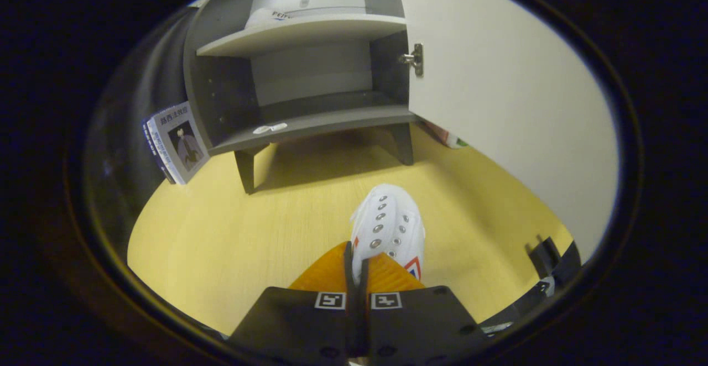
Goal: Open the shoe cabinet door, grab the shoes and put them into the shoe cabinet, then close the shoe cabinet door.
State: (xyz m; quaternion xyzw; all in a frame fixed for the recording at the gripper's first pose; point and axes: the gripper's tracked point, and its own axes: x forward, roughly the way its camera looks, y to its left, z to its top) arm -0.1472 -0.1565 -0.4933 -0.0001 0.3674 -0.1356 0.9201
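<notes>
One white shoe (390,230) sits pinched in the nearly closed hand-held gripper (357,269), next needing carrying to the open cabinet's bottom shelf (332,121) at twelve o'clock.

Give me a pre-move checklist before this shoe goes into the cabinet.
1. Door open: ok, swung wide.
2. Shoe held: ok, the gripper has its fingers closed on the shoe's edge.
3. Lower shelf has room: ok, apart from a small white scrap at its front.
4. Floor path to the cabinet: ok.
5. Grip firmness: cannot tell.
6. Upper shelf free: not ok, a white object sits there.
</notes>
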